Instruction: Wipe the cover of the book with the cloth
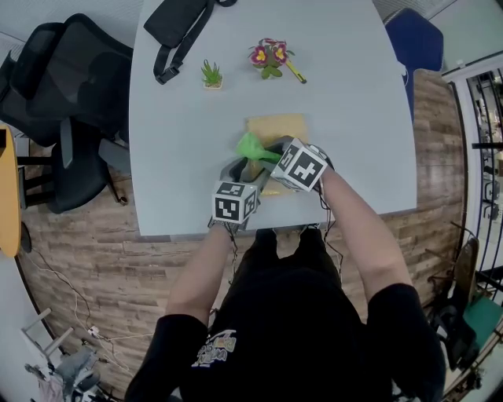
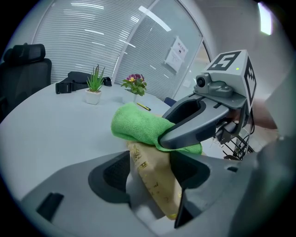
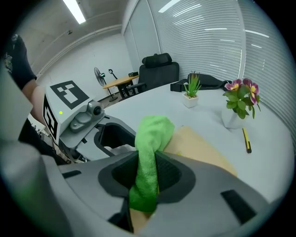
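Surface (image 1: 181, 157): pale grey, carrying all but the chair.
Chair (image 1: 71, 102): black, off the surface's left edge.
Bag (image 1: 177, 23): black, at the far edge.
Book (image 1: 275, 126): tan, near the person's edge, its near end tilted up.
Left tongs (image 2: 150, 176): clamped on the book's near end (pads against both sides).
Right tongs (image 3: 148, 176): pinched on the cloth, just beside the left tongs.
Cloth (image 1: 253, 146): green, bunched, resting against the book.
Flowers (image 1: 269, 56): potted, beyond the book.
Plant (image 1: 211, 74): small, left of the flowers.
Pencil (image 1: 296, 73): yellow, beside the flowers.
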A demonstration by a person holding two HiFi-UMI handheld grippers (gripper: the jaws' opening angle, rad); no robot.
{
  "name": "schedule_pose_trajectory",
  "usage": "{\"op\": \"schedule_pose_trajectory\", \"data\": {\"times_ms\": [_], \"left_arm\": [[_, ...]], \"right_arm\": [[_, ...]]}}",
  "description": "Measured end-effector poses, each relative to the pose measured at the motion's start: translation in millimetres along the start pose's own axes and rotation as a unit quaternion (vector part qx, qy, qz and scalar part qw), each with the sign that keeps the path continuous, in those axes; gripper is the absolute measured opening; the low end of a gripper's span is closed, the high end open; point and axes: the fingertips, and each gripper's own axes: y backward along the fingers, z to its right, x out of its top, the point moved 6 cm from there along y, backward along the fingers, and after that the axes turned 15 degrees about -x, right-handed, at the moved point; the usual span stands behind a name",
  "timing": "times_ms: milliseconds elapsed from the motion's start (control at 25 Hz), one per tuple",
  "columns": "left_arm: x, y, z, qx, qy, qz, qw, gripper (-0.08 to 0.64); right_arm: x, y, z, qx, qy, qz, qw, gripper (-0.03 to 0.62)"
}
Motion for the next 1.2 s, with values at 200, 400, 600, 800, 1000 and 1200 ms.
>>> {"op": "schedule_pose_trajectory", "data": {"times_ms": [200,400,600,800,1000,1200], "left_arm": [[0.1,0.3,0.1,0.002,0.000,0.001,1.0000,0.279],[0.4,0.8,-0.7,0.004,0.000,0.000,1.0000,0.279],[0.9,1.3,0.1,0.005,-0.002,-0.002,1.0000,0.279],[1.5,1.0,0.2,0.007,-0.004,-0.004,1.0000,0.279],[1.7,1.3,-0.2,0.009,-0.007,-0.007,0.9999,0.279],[2.1,1.9,0.4,0.009,-0.006,-0.006,0.9999,0.279]], "right_arm": [[-9.8,4.5,4.2,-0.025,-0.013,0.007,1.000,0.101],[-32.1,19.3,8.8,-0.068,-0.025,0.013,0.997,0.101],[-63.7,35.5,21.9,-0.119,-0.058,0.023,0.991,0.101],[-85.4,49.6,36.8,-0.163,-0.104,0.027,0.981,0.101],[-101.0,55.7,47.2,-0.195,-0.131,0.016,0.972,0.101],[-104.2,63.1,49.2,-0.229,-0.153,0.011,0.961,0.101]]}}
